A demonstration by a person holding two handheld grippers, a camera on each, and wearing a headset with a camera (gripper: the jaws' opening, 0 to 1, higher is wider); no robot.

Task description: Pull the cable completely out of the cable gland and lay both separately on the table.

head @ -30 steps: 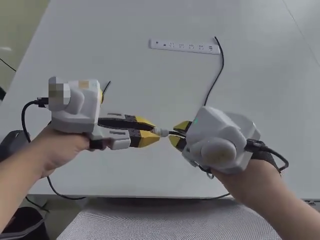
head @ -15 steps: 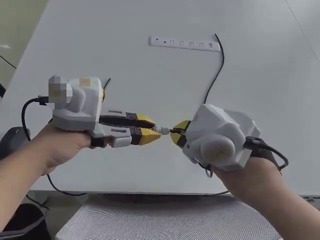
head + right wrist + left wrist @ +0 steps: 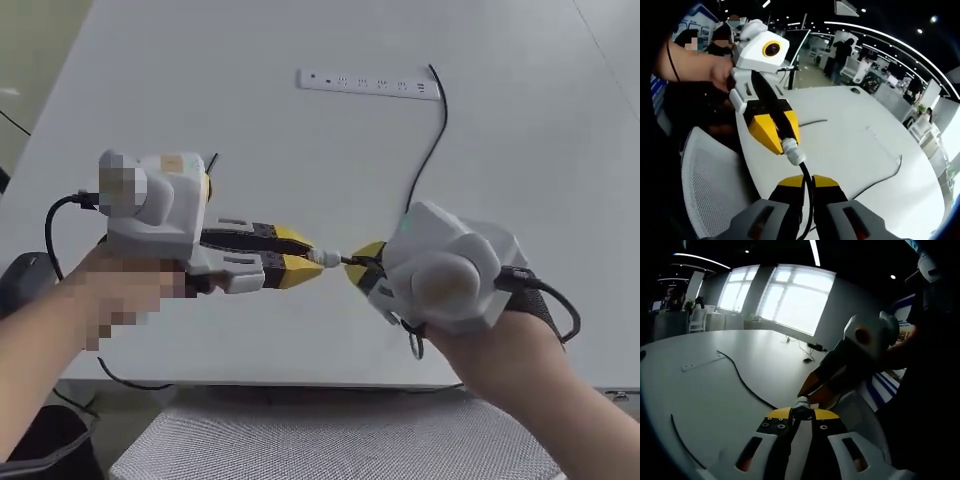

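Over the table's front edge, my left gripper (image 3: 303, 263) is shut on a small white cable gland (image 3: 324, 258). A thin black cable (image 3: 346, 263) runs out of the gland's right end into my right gripper (image 3: 360, 268), which is shut on it. The two sets of yellow tips face each other, a short gap apart. In the left gripper view the gland (image 3: 801, 403) sits between my jaw tips (image 3: 801, 413). In the right gripper view the cable (image 3: 805, 170) rises from between my tips (image 3: 807, 181) to the gland (image 3: 793, 150). The cable's far end is hidden.
A white power strip (image 3: 368, 87) lies at the back of the white table (image 3: 250, 130), and its black cord (image 3: 432, 150) runs toward the front. A grey mesh chair seat (image 3: 330, 440) sits below the table's front edge.
The right gripper has drawn slightly to the right, so a little more black cable shows between the gland and its tips. The left gripper has hardly moved.
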